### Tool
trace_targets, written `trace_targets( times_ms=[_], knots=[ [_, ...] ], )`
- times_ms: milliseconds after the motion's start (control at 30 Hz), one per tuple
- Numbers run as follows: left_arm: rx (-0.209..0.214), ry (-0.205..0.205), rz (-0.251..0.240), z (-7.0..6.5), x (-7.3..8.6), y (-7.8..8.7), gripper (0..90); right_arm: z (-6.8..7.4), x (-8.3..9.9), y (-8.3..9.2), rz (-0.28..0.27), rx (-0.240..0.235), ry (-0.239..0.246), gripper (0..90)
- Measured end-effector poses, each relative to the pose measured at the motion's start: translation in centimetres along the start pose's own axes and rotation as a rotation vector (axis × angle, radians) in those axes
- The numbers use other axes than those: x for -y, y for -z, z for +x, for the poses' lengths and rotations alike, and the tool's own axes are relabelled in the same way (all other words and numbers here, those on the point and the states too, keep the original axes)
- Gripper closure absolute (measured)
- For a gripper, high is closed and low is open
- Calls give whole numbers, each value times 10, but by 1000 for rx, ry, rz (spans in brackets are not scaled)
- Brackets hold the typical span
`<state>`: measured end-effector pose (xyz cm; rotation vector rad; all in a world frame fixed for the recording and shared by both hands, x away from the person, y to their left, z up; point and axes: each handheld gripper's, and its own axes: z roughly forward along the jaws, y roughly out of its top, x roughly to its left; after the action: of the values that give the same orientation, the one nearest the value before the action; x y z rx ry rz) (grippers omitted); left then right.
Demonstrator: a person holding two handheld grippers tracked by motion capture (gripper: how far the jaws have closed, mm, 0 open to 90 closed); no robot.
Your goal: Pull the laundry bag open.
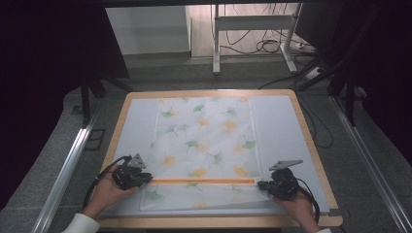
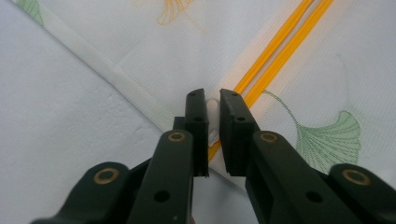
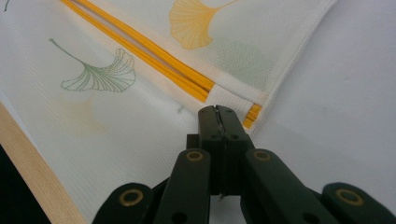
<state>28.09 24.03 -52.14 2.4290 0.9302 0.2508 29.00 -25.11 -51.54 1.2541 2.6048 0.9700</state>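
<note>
Both grippers at mesh bag (image 1: 204, 145) zipper (image 1: 199, 181): left gripper (image 2: 213, 100) slightly parted around white pull tab (image 2: 213, 105); right gripper (image 3: 218, 114) clamped on bag edge.

Flat white leaf-printed mesh bag (image 1: 204, 145), orange zipper (image 1: 201, 181) near its front edge

I see a white mesh bag (image 1: 204, 145) with green and orange ginkgo leaves, an orange zipper (image 1: 201, 181), black grippers.
</note>
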Motion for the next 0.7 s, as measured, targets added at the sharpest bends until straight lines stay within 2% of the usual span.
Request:
trace_targets(
  times_ms=[67, 133, 233, 267, 367, 467, 500, 700],
  knots=[
    [-6, 5, -9, -1, 1, -1, 784, 0, 0, 0, 0, 0, 1, 896],
    [-20, 12, -20, 0, 2, -1, 715, 0, 0, 0, -1, 0, 0, 895],
    [-23, 49, -38, 2, 4, -1, 599, 0, 0, 0, -1, 0, -1, 896],
    [-21, 66, -47, 3, 4, -1, 599, 0, 0, 0, -1, 0, -1, 896],
    [-7, 111, -75, 4, 4, 0, 520, 0, 0, 0, -3, -1, -6, 895],
    [24, 142, -98, 4, 3, 1, 503, 0, 0, 0, -4, 1, -1, 894],
    [28, 153, -121, 3, 1, 2, 498, 1, 0, 0, -5, 2, 5, 894],
    [29, 200, -173, 1, -1, 5, 446, 3, 0, 1, -5, 18, 22, 893]
  ],
)
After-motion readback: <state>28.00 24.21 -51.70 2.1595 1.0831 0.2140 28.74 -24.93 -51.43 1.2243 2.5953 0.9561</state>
